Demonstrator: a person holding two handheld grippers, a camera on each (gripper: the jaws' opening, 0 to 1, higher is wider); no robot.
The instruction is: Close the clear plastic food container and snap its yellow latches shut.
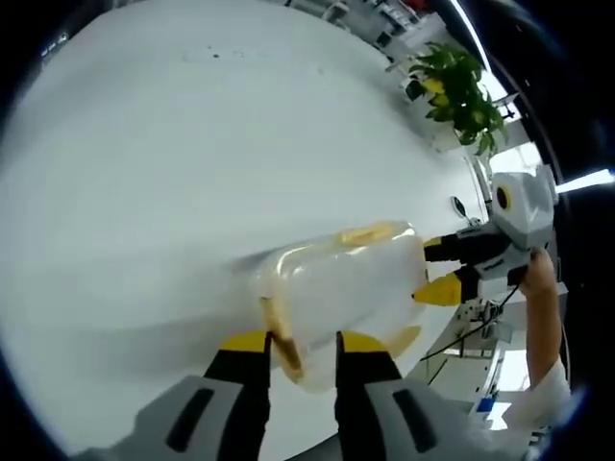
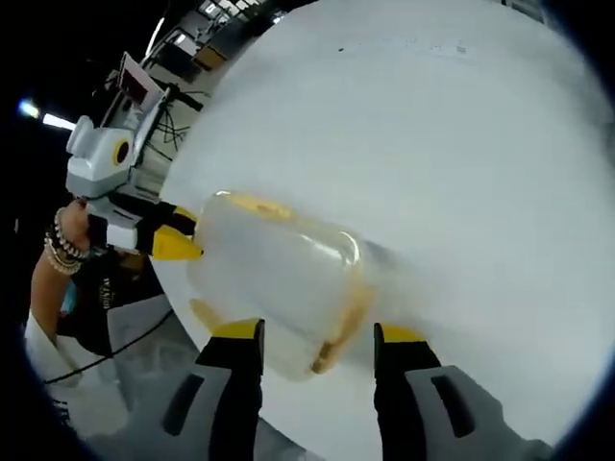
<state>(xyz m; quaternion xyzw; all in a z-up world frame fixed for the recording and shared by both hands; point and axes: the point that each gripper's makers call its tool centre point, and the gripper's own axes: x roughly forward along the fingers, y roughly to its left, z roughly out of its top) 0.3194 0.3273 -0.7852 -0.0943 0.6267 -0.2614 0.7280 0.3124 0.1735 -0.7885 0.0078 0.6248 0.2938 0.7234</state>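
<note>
Container: the container (image 1: 341,288) is sitting near the table's edge, lid seemingly on, between your two grippers.
Left gripper: your left gripper (image 1: 303,344) is straddling an end latch (image 1: 281,336), jaws narrowly apart, not clamped.
Right gripper: your right gripper (image 2: 319,336) is standing wide around the opposite end.
Risk: you're likely risking sliding the container off the edge if one side is pushing harder.
Surface: you're working on a white table (image 1: 173,144).
Room: a plant (image 1: 459,91) is standing beyond.
</note>
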